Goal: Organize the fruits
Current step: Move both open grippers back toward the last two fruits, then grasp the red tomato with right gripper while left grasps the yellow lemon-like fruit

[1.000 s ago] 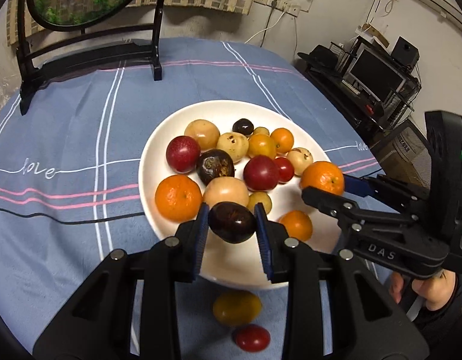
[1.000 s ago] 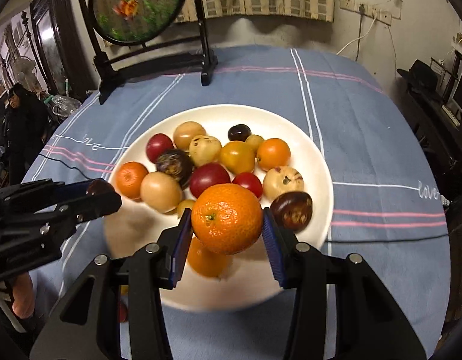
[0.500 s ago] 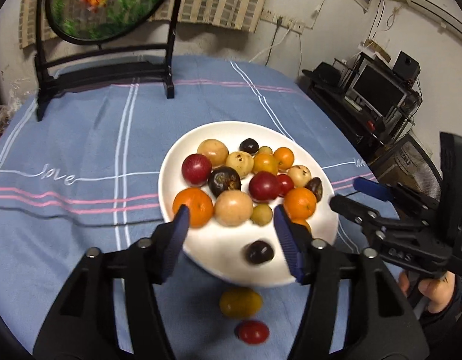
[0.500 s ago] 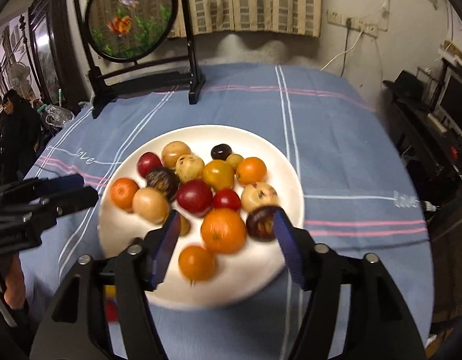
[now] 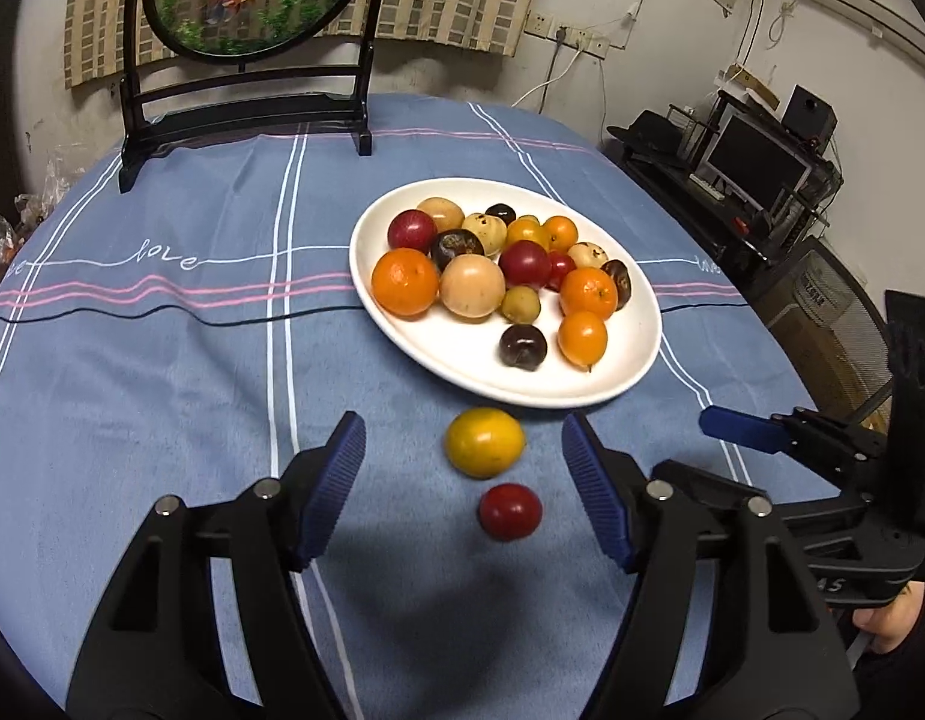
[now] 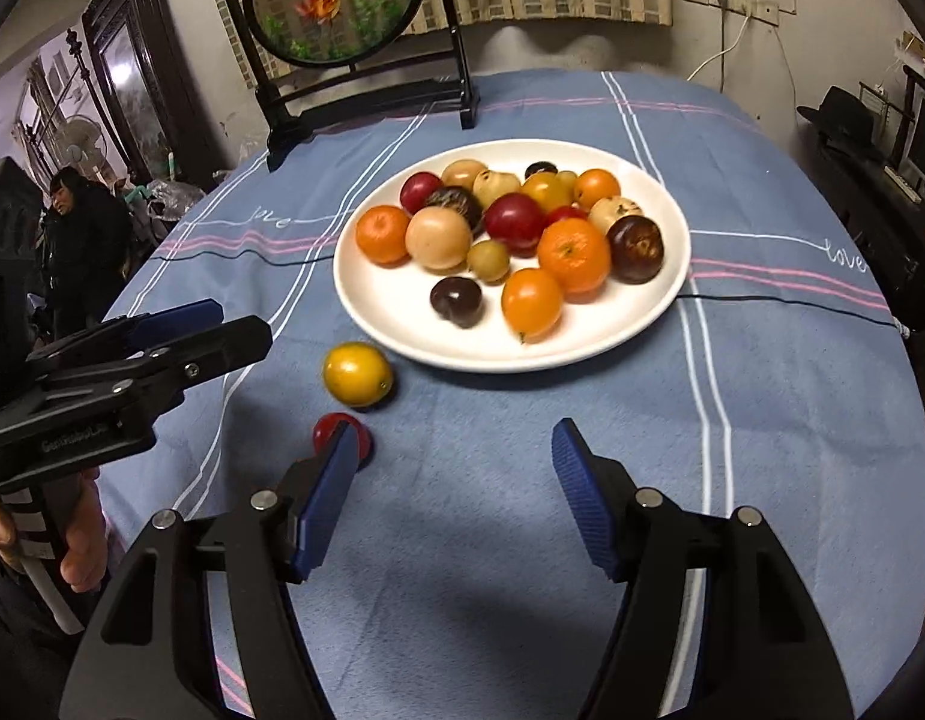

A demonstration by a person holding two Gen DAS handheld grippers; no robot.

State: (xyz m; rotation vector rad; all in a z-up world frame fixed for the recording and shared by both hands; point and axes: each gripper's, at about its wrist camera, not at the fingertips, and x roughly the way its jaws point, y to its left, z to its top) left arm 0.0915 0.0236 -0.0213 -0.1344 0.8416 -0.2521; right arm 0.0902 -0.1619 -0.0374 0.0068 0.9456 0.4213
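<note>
A white plate heaped with fruits sits on a blue tablecloth. A yellow fruit and a small red fruit lie just beside it. The left gripper and right gripper hover wide open, empty.

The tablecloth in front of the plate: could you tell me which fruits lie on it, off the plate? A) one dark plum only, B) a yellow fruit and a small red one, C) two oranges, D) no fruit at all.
B: a yellow fruit and a small red fruit lie on the blue tablecloth, just short of the white plate.
</note>
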